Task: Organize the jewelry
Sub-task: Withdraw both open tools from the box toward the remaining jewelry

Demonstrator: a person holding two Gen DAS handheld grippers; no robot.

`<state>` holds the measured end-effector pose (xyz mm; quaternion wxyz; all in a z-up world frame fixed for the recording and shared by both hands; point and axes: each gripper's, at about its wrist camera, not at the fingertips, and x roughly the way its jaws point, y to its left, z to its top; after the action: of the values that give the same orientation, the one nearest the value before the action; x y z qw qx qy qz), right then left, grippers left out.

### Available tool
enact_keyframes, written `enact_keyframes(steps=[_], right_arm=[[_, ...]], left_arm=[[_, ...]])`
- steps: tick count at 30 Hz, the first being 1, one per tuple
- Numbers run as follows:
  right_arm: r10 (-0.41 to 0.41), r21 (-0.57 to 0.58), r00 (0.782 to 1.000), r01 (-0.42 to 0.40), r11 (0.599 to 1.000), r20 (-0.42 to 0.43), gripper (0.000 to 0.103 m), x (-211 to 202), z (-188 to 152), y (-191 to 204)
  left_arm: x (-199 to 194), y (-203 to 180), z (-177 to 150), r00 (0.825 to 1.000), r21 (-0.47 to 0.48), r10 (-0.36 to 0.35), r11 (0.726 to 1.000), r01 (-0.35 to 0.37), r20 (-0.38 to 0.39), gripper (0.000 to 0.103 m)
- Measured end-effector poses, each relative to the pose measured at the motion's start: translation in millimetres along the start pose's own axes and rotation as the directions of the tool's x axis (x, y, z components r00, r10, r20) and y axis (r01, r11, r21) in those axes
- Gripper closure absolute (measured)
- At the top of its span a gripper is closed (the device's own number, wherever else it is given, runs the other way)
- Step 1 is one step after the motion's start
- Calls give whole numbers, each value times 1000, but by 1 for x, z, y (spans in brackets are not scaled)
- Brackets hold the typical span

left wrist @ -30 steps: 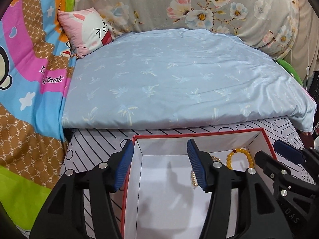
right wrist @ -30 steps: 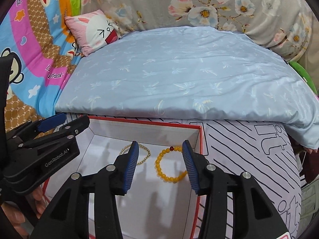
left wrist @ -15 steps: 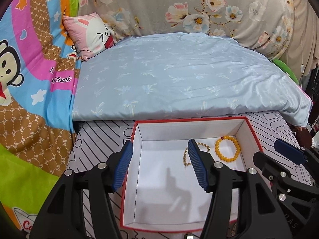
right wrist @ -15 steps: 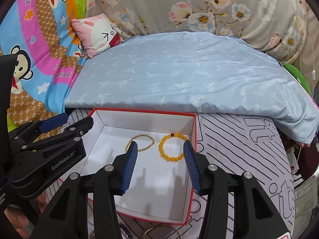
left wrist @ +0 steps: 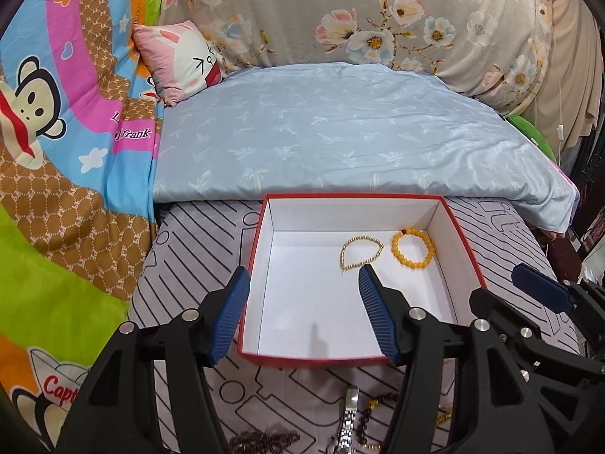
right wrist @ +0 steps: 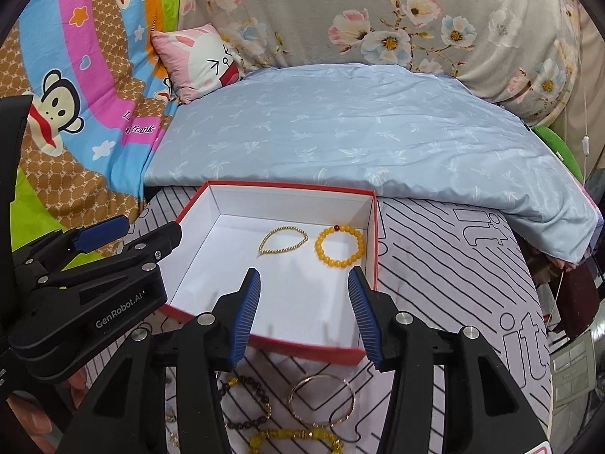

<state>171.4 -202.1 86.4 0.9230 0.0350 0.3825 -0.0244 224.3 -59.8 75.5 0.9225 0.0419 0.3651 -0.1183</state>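
In the left wrist view, the left gripper [left wrist: 302,312] was seen with its jaws held partly apart and nothing between them; over the last moments they had been opening a little. Just beyond and between the jaws lay the open red-edged box [left wrist: 463,244], and at its far right corner, past the right-hand jaw, the gold chain bracelet [left wrist: 361,251] and the yellow bead bracelet [left wrist: 413,247] had already been placed side by side. The pieces not yet sorted lay on the near side, beneath and behind the jaws: a metal watch [left wrist: 347,422] and a dark bead strand [left wrist: 261,440] were made out on the striped bed cover [left wrist: 189,257]. In the right wrist view, the right gripper [right wrist: 304,314] was likewise seen part open and empty, over the near wall of the box. Directly below and behind its jaws a thin gold bangle [right wrist: 322,399] lay flat, with a second yellow bead bracelet [right wrist: 295,437] nearer still and a dark bead bracelet [right wrist: 247,403] under the left-hand jaw. The bangle was judged closest to the right gripper, so a backward, downward reach by that hand seemed called for.
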Motion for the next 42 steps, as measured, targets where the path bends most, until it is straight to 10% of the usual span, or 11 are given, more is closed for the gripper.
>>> enact_keyframes(steps=[42], right_arm=[[-23,88,991,35,995,-133,51,-45,-130,-14]], left_arm=[[-23,39,-126,984,-103,-4,995,-15,-180,45]])
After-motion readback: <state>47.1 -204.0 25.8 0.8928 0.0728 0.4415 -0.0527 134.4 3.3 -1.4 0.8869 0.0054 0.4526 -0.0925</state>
